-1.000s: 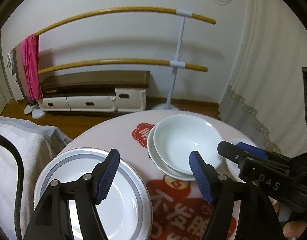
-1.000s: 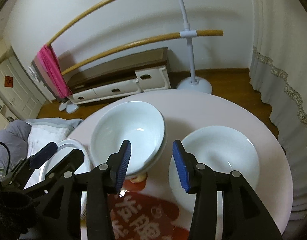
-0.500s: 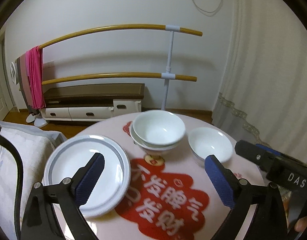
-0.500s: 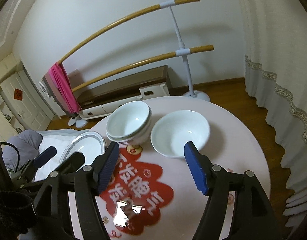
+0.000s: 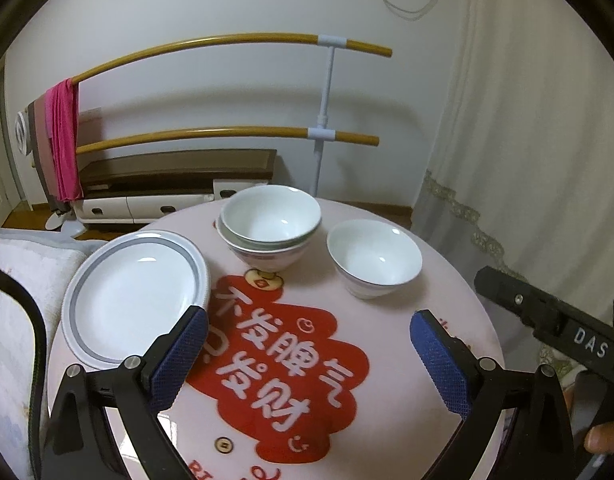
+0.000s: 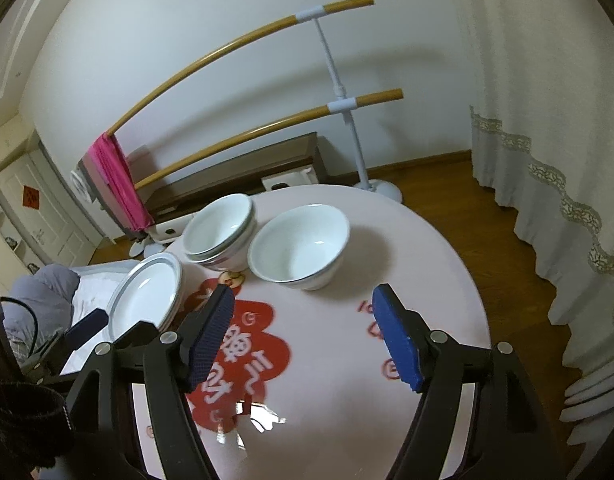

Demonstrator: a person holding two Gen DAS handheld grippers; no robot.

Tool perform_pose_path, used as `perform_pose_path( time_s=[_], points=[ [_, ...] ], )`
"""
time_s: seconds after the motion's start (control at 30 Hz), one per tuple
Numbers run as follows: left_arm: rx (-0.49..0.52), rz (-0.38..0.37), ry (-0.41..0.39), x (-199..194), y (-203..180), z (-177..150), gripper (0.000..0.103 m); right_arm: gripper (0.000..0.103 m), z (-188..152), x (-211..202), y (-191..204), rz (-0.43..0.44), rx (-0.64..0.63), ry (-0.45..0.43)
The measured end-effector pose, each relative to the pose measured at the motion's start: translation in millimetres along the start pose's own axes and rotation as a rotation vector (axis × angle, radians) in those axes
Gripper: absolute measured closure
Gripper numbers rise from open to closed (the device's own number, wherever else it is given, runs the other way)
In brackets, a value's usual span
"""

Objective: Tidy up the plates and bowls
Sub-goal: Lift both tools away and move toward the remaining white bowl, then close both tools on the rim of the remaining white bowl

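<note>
1. Your left tool [image 5: 307,354] stands wide open, nothing between its pads.
2. Your right tool [image 6: 305,336] is opening, also empty.
3. The plate [image 5: 137,292] sits at the surface's [image 5: 447,308] left edge; the stacked bowls [image 5: 269,232] stand at the far edge, the single bowl [image 5: 374,258] just right of them.

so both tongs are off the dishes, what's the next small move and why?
Probably bring the right tongs forward to the rim of the single bowl. It stands alone beside the stacked bowls, so nesting it there looks like what is left. The right jaws are opening with nothing between them; the left tongs are open and empty.
</note>
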State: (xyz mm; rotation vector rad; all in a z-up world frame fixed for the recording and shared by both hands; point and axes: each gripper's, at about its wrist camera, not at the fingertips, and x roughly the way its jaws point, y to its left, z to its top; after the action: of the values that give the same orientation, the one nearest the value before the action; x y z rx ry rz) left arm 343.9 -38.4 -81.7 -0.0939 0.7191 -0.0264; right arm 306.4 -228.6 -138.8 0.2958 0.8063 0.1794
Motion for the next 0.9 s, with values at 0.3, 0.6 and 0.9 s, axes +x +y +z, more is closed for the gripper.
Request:
perform_pose_path(
  time_s=[0.3,0.6,0.9],
  points=[
    [0.011,0.035,0.039,37.0,-16.1,12.8,0.003,0.03,15.7,48.1,-29.0,-0.03,0.018,0.058],
    [-0.003,0.087,0.073,84.3,-15.0,33.0,0.003,0.047,28.4,121.6,-41.3,0.003,0.031,0.175],
    [0.03,0.093,0.112,128.0,-26.2,45.2,0.003,0.077,27.6,140.7,-49.0,0.05,0.038,0.191]
  ],
)
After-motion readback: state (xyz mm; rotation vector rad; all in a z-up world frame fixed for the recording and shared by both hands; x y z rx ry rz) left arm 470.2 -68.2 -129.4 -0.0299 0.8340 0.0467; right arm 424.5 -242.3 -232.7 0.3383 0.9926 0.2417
